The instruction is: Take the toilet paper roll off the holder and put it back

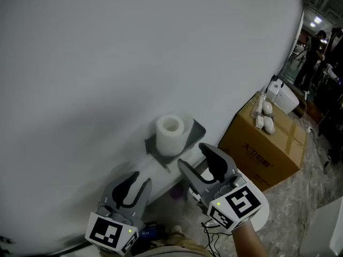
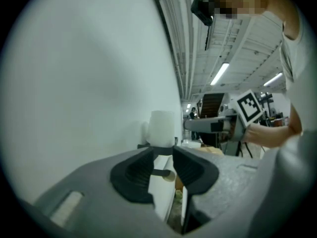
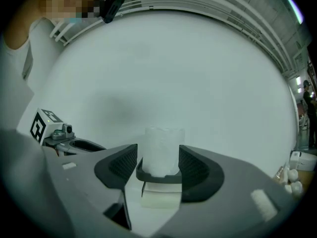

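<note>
Toilet paper roll [image 1: 170, 134] stands on its holder [image 1: 195, 133], just ahead of the wide-open, empty right gripper [image 1: 194, 155]; left gripper [image 1: 138, 180] half-open, empty. Either pre-grasp or just replaced.

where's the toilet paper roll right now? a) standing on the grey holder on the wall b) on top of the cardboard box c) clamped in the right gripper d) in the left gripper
a: the toilet paper roll stands upright on the holder, and in the head view the right gripper has its fingers apart, short of the roll.
</note>
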